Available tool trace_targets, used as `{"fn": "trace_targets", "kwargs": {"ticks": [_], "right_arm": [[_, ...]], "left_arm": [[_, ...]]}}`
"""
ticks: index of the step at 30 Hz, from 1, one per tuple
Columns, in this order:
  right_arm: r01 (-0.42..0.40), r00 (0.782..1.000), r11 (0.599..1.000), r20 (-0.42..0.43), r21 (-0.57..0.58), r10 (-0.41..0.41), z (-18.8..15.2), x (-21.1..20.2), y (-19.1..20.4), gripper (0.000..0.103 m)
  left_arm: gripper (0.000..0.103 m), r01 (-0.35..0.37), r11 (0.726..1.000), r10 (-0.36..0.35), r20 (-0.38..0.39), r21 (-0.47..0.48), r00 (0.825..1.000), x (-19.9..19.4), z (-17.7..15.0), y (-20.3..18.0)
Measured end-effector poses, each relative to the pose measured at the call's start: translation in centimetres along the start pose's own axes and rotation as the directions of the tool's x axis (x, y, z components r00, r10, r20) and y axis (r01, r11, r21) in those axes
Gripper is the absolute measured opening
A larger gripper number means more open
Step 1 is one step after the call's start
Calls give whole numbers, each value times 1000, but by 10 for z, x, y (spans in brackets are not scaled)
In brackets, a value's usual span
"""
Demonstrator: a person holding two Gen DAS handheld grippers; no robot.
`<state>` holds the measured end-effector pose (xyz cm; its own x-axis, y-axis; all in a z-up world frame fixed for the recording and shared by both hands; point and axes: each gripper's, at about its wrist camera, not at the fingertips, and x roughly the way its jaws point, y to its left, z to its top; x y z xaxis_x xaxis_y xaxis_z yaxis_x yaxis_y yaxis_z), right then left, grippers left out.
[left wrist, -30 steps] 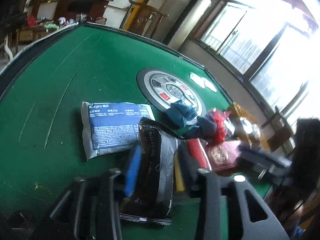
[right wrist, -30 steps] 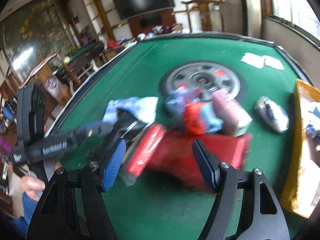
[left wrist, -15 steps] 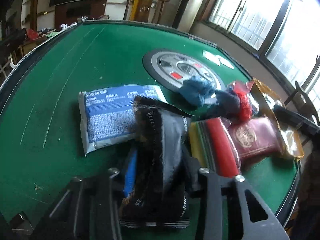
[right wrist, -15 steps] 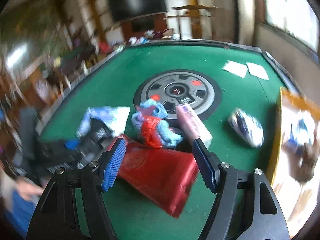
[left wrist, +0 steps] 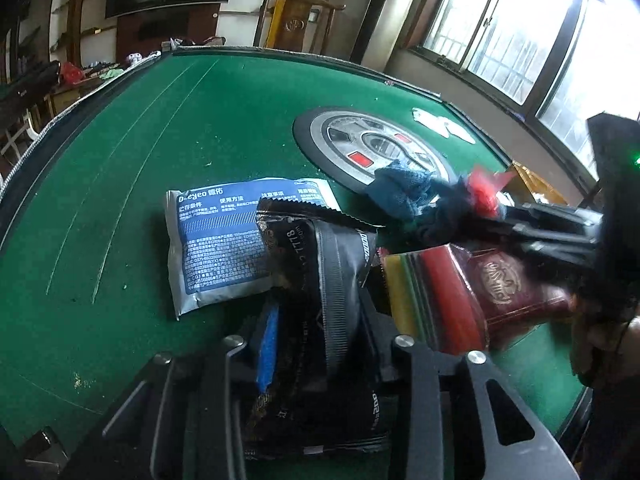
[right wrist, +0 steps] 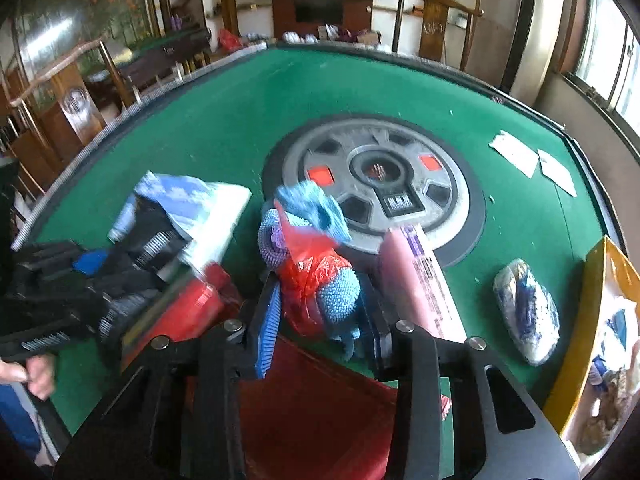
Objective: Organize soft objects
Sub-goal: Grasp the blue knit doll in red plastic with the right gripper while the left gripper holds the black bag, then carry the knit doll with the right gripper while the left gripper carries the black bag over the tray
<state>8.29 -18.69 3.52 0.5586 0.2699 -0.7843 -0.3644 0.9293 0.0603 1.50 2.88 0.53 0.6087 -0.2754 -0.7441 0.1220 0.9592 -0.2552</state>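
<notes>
Gripping the black foil pouch [left wrist: 320,300] in your left gripper [left wrist: 320,344], whose jaws were easing open a little with the pouch pressed between them, you were mid-pickup near the table's [left wrist: 160,128] near edge. Your right gripper [right wrist: 320,320] was closing on the blue-and-red cloth bundle [right wrist: 316,280], beside the centre disc [right wrist: 384,184]. Next, probably carry both to the yellow box [right wrist: 592,280] at the right edge.

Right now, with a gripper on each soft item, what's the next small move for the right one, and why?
Probably finish closing, then lift straight up. The right gripper is closing around the blue cloth bundle in red plastic, which lies over the dark red pouch and beside the pink pack. The left gripper already clamps the black packet.
</notes>
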Motion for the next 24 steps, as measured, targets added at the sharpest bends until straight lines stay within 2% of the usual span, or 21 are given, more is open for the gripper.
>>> {"fn": "trace_targets", "kwargs": {"ticks": [3,5,8,9,10,13,17,20,24], "right_arm": [[-103,988,992,121,70,94,3,-18,-10,35],[-187,963,980,211,71,169,0,-29,-15,35],[-198,944,980,277,34,181,-2,-40,-12,35],[-209,936,977,295,29,192,-4,-43,-12,35],[-228,928,973,308,31,207,-5,-46,-13,35],[-283,910,958,331,54,250,-10,-49,-16,35],[-301,904,952,334,53,267,-12,-47,-17,35],[-294,904,955,339,48,261,-13,-45,-16,35],[-311,910,948,309,72,275,-16,-36,-19,35]], "left_arm": [[48,-31,999,32,-16,20,999,5,0,-5],[51,-68,996,70,-25,53,997,8,0,-12],[50,-120,986,124,-28,115,992,14,-1,-24],[44,-130,984,134,-26,123,991,15,-1,-26],[43,-138,982,142,-24,127,990,15,-1,-27],[43,-122,989,123,-11,84,992,11,-1,-18],[43,-77,997,76,54,15,996,-4,0,-3],[43,-60,998,60,156,-8,986,-23,3,0],[43,-13,998,29,246,-64,969,-40,5,9]]}}
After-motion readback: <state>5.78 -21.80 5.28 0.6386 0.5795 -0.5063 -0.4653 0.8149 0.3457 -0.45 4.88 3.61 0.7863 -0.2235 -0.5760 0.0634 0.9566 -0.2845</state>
